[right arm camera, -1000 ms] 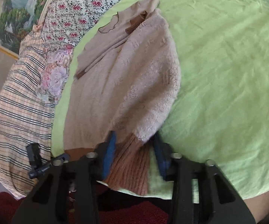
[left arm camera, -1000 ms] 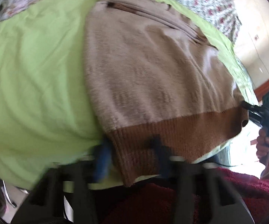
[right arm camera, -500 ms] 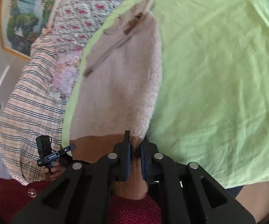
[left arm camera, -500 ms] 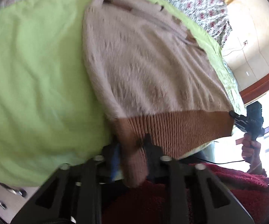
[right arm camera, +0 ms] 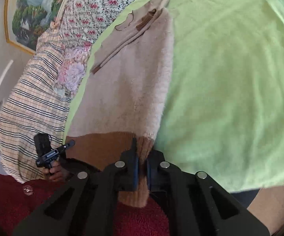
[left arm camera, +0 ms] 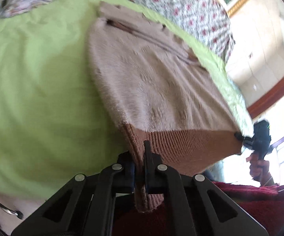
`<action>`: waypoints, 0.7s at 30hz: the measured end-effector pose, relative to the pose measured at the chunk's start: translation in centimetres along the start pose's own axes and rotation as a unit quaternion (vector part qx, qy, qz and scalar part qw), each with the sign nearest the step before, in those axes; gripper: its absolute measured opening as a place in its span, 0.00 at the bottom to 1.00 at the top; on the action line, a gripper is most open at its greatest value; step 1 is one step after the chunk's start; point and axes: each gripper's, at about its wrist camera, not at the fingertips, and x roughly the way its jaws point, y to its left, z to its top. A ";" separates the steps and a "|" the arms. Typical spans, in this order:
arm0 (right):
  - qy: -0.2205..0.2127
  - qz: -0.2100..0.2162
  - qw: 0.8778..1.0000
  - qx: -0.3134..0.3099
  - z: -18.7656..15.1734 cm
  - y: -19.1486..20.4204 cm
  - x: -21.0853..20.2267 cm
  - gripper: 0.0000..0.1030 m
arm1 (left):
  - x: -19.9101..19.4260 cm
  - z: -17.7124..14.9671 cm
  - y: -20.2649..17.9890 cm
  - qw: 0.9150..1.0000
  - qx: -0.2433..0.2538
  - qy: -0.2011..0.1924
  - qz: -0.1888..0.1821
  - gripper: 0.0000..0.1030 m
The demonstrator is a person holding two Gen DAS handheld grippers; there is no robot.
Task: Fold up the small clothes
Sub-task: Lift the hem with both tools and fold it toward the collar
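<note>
Both grippers, left gripper and right gripper, clench the sweater hem; we should lift evenly, keeping it taut.

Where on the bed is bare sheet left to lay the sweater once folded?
Bare green sheet lies wide on the right gripper's side of the sweater, and likewise beyond the left gripper. Toward the headboard it is crowded: floral bedding and striped cloth.

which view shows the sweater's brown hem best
The left wrist view: the brown hem stretches nearly full width from the left gripper to the right gripper. The right wrist view shows a shorter, shadowed stretch, partly hidden by its fingers.
</note>
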 end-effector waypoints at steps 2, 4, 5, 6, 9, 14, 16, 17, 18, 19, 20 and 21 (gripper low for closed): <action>-0.004 0.023 1.000 0.000 0.2 0.3 0.2 0.06 | -0.6 0.3 0.4 1.000 -0.013 -0.013 -0.013 0.04; -0.010 0.045 0.999 -0.011 0.6 1.2 0.3 0.06 | -0.9 0.7 0.2 1.000 -0.014 -0.020 -0.017 0.04; -0.014 0.054 0.998 -0.014 0.9 1.6 0.1 0.06 | -1.1 1.0 -0.1 0.999 -0.011 -0.023 -0.019 0.04; -0.020 0.062 0.998 -0.016 1.3 2.1 -0.1 0.06 | -1.4 1.4 -0.3 0.999 -0.008 -0.029 -0.022 0.04; -0.044 0.077 0.996 -0.026 3.0 3.3 -1.4 0.06 | -2.9 3.3 -1.4 0.998 0.004 -0.057 -0.041 0.04; -0.097 0.094 0.989 -0.056 8.0 5.5 -2.0 0.06 | -4.0 8.9 -3.2 0.991 0.041 -0.111 -0.054 0.04; -0.118 0.097 0.986 -0.067 11.0 6.2 -1.5 0.07 | -4.0 11.7 -3.4 0.989 0.051 -0.131 -0.055 0.04; -0.126 0.097 0.985 -0.070 12.5 6.4 -1.1 0.07 | -3.9 13.6 -3.5 0.986 0.054 -0.145 -0.057 0.04; -0.136 0.094 0.984 -0.073 14.1 6.5 -0.8 0.07 | -3.8 15.5 -3.7 0.984 0.059 -0.161 -0.058 0.04; -0.145 0.092 0.982 -0.078 16.0 6.6 -0.4 0.07 | -3.7 16.8 -3.9 0.982 0.063 -0.170 -0.056 0.04; -0.152 0.089 0.981 -0.080 17.5 6.6 0.0 0.07 | -3.4 18.9 -4.2 0.979 0.069 -0.184 -0.051 0.04; -0.160 0.079 0.981 -0.077 19.5 6.7 0.6 0.07 | -3.0 21.0 -4.4 0.977 0.073 -0.194 -0.050 0.04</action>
